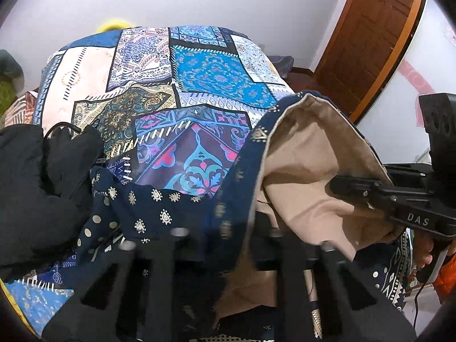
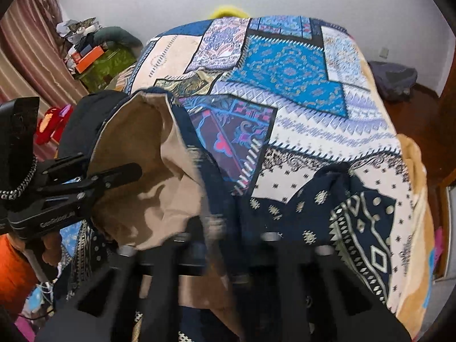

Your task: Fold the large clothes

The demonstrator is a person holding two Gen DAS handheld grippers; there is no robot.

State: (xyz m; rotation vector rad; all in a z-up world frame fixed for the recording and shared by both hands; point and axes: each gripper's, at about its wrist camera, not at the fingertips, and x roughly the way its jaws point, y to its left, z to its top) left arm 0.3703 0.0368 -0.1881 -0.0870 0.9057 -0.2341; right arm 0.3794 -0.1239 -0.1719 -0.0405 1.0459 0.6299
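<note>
A large navy garment [image 1: 159, 208] printed with small pale motifs and lined in plain beige lies bunched on the patchwork-covered bed [image 1: 216, 77], one part lifted and turned over so the lining shows.

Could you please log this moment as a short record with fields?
surface: bed with patchwork cover
garment: navy patterned garment, beige lining turned outward, lifted and bunched
left hand-held gripper: shut on the garment's lining
right hand-held gripper: shut on the lining
other item: black jacket beside the garment
</note>
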